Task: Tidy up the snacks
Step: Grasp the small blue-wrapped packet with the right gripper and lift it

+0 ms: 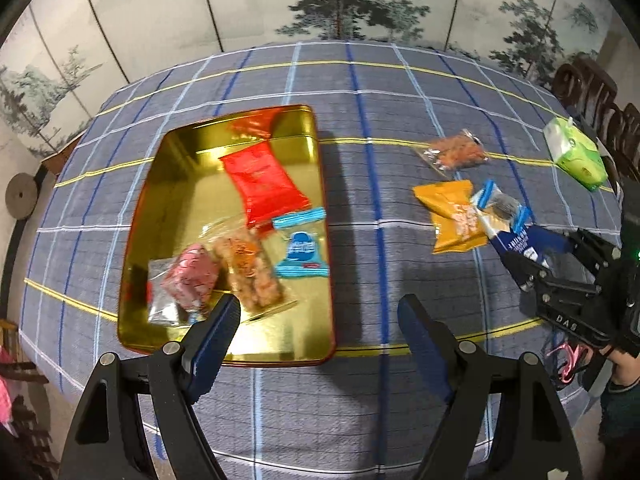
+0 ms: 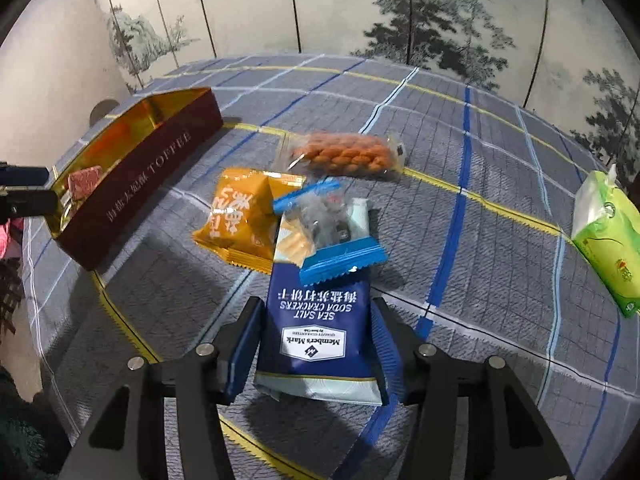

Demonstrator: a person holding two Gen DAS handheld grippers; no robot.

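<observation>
Cracker packet (image 2: 316,320) lengthwise between right tool (image 2: 316,344) fingers

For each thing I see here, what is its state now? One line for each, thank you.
Toffee tin: open, partly filled with snacks.
Soda crackers pack: sealed, lying on the cloth between the right claw pads.
Blue-ended clear snack: resting on the crackers pack.
Orange packet: sealed, outside the tin.
Left claw: open, empty.
Tissue pack: opened, tissue showing.

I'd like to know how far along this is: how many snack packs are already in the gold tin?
5, all in the tin: two red packs, a blue one, a pink one, an orange one. More may hide underneath.
</observation>
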